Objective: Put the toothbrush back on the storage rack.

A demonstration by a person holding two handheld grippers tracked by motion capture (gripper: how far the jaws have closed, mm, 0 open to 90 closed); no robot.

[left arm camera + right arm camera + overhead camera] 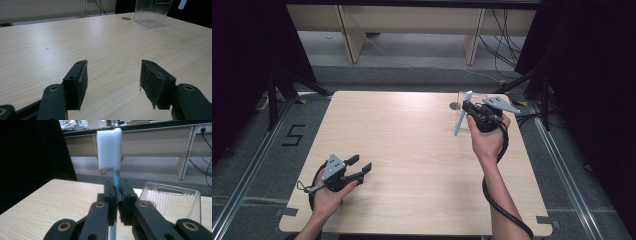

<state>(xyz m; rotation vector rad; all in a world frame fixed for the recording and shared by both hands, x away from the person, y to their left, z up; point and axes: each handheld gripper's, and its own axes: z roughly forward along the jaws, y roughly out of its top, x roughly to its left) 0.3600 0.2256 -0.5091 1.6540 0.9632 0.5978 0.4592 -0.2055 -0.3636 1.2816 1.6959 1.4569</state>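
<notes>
While your right gripper (pixel 117 195) is clamped on the slim light-blue plastic toothbrush with white bristles (pixel 113 152), treat the grip as the thing to protect; the pads pinch the handle part-way along, the bristle head stands upright above them and the rest of the handle hangs below, so any twist of your wrist could make it swing; in the high view that toothbrush (pixel 462 114) is held up near the far right corner of the pale wooden table (pixel 412 150), just beside the clear ribbed plastic bin (pixel 172 202); judging from that, the step in hand is setting the brush into the bin; bring the lower end of the handle over the bin's open top, and tip it in gently rather than dropping it, since a light ribbed container may slide or tip if struck on its rim; loosen the pads only when the handle rests on the bin's wall or floor; your left gripper (pixel 113 77) sits low over the near left of the table with its pads apart and nothing between them; leave it parked there, or use it to steady the bin if it shifts
</notes>
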